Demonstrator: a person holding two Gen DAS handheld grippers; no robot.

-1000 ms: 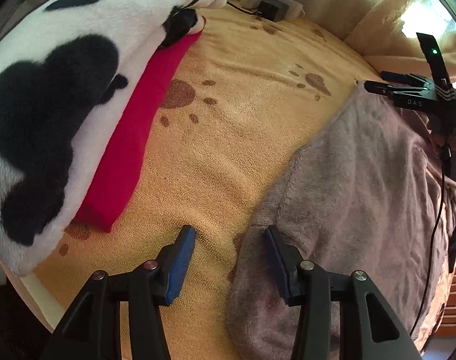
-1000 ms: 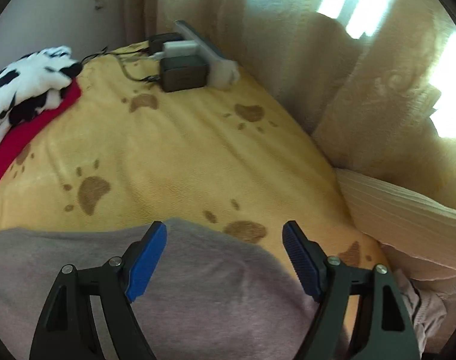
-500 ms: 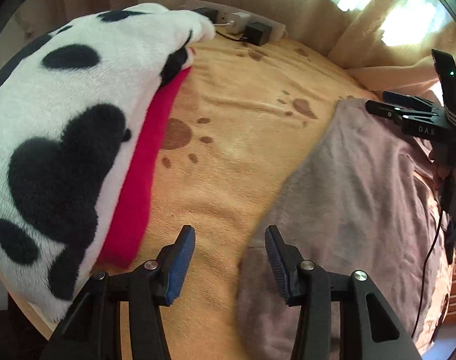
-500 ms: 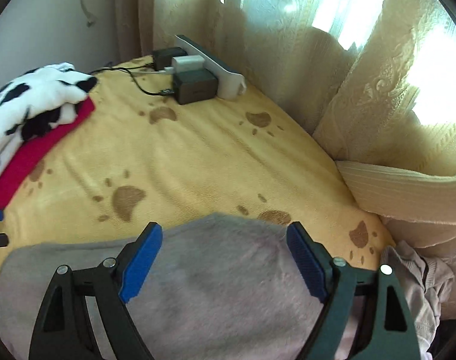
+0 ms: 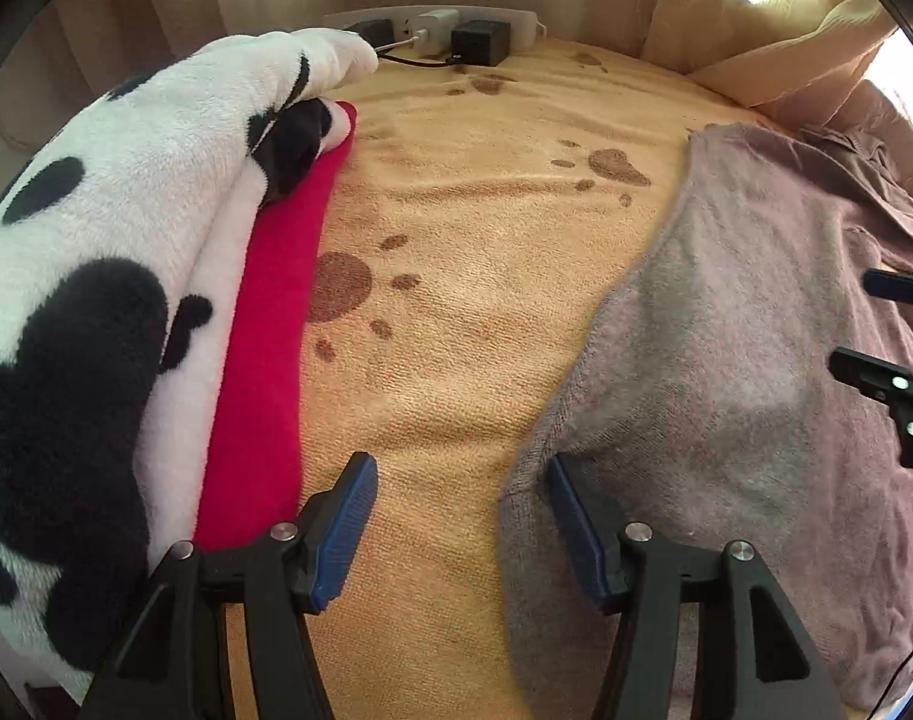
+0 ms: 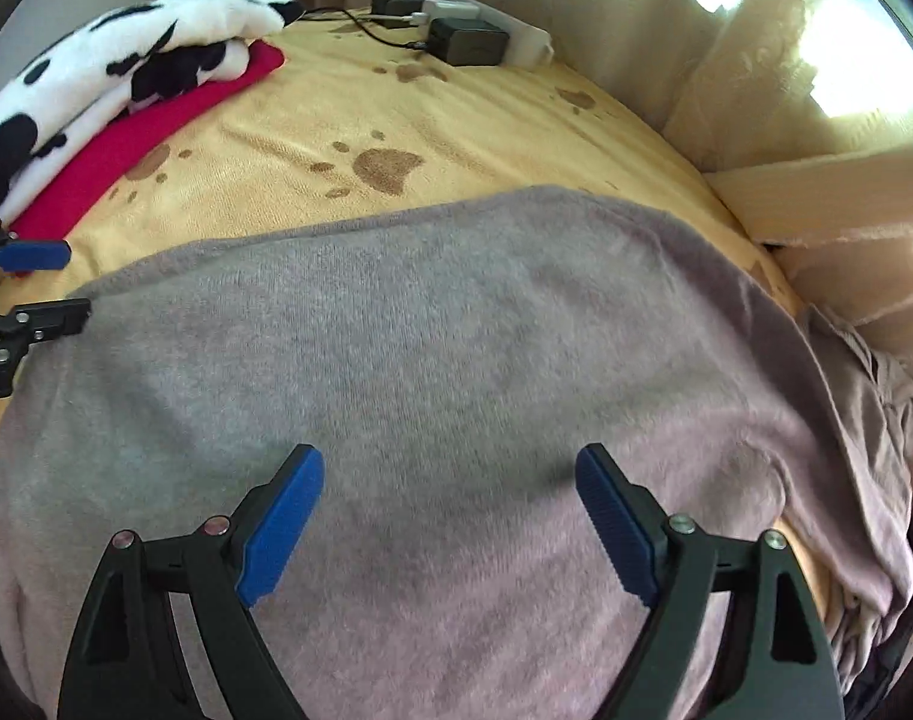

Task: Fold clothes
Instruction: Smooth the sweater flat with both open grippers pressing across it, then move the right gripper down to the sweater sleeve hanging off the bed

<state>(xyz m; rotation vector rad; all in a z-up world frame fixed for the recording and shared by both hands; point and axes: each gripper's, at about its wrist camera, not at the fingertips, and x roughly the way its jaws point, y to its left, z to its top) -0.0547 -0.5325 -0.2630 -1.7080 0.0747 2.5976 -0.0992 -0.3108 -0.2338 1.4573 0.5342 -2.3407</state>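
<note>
A grey-mauve knitted garment [image 5: 726,390] lies spread on the yellow paw-print blanket [image 5: 456,240]. My left gripper [image 5: 459,516] hovers at the garment's left edge. Its jaws are opening, and only blanket shows between them. The edge of the knit lies against its right-hand finger [image 5: 576,528]. In the right wrist view the garment [image 6: 456,330] fills the lower half. My right gripper [image 6: 447,516] stands wide open above the garment's middle, with nothing pinched. The left gripper [image 6: 30,282] shows at the left edge there, and the right gripper [image 5: 876,324] at the right edge of the left wrist view.
A folded white fleece with black spots [image 5: 114,276] rests on a red cloth [image 5: 270,360] at the left. A power strip with chargers [image 5: 450,30] and cables sits at the far edge. Beige curtains [image 6: 756,60] hang behind, and more crumpled fabric [image 6: 876,372] lies at the right.
The right gripper has pulled back from the garment's far edge to over its middle. The left gripper's jaws have spread wider and it has rolled slightly; the garment lies flat.
</note>
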